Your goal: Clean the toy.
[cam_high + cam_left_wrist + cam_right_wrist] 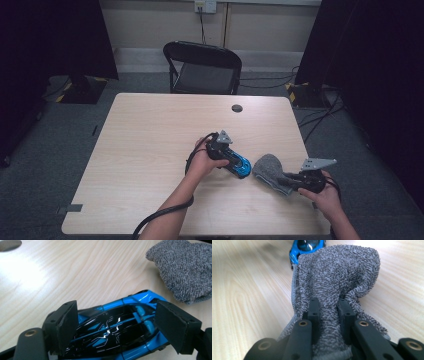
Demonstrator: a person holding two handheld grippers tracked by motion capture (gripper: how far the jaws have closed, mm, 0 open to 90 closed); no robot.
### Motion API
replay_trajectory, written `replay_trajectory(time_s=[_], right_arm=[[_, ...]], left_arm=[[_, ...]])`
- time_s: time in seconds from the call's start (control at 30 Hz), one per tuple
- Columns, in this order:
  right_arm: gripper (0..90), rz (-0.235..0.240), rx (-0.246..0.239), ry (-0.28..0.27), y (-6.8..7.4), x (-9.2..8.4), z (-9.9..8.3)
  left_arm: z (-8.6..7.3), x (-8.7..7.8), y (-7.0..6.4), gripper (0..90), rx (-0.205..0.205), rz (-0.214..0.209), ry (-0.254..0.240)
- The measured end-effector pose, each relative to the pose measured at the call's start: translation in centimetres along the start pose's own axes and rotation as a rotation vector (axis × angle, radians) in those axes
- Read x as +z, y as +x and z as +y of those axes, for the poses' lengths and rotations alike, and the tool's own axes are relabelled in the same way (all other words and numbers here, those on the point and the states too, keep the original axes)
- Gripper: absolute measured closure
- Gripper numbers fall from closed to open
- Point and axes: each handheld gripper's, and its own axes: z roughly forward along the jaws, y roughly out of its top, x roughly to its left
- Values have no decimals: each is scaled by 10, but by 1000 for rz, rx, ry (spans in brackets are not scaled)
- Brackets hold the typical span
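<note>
A glossy blue-and-black toy car (117,332) is seen lying on the pale wooden worktop (150,150), straddled by the left claw (117,327), whose pads stand apart from it, released. Just beside it, a grey terry cloth (337,277) is held clenched in the right claw (329,312).

Blue toy car (112,332) between black jaws (either side); grey cloth (185,270) beyond, on table (75,272)

Room: dim, black surrounds.
Pale wooden table (150,150): evenly lit; white glare patch in left gripper view.
Glossy blue-and-black toy car (112,330): specular streaks.
Right gripper view: blurred edges.
</note>
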Motion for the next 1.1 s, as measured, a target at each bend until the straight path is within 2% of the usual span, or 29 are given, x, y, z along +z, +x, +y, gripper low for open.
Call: replay_trajectory(time_s=[0.07,0.2,0.27,0.47,0.53,0.7,0.73,0.77,0.9,0.93,1.1], right_arm=[[760,5,5,-14,1,-3,2],[760,16,0,-30,6,-3,9],[760,25,-18,-36,11,-2,15],[759,70,-76,-35,28,11,37],[758,86,-88,-30,34,18,44],[757,130,-134,0,49,39,59],[757,130,-134,0,49,39,59],[756,154,-150,7,57,50,67],[755,191,-187,25,72,68,79],[755,191,-187,25,72,68,79],[752,236,-244,68,91,99,93]], left_arm=[[1,-3,0,194,2,-2,-7],[0,-21,2,198,2,13,-21],[-1,-23,2,202,-4,11,-23],[-18,-52,8,205,-12,22,-27],[-23,-65,11,216,-28,30,-48],[-40,-93,20,216,-41,65,-42],[-40,-93,20,216,-41,65,-42],[-47,-101,22,216,-51,78,-48],[-57,-113,25,215,-60,90,-42],[-57,-113,25,215,-60,90,-42],[-68,-127,27,212,-75,92,-61]])
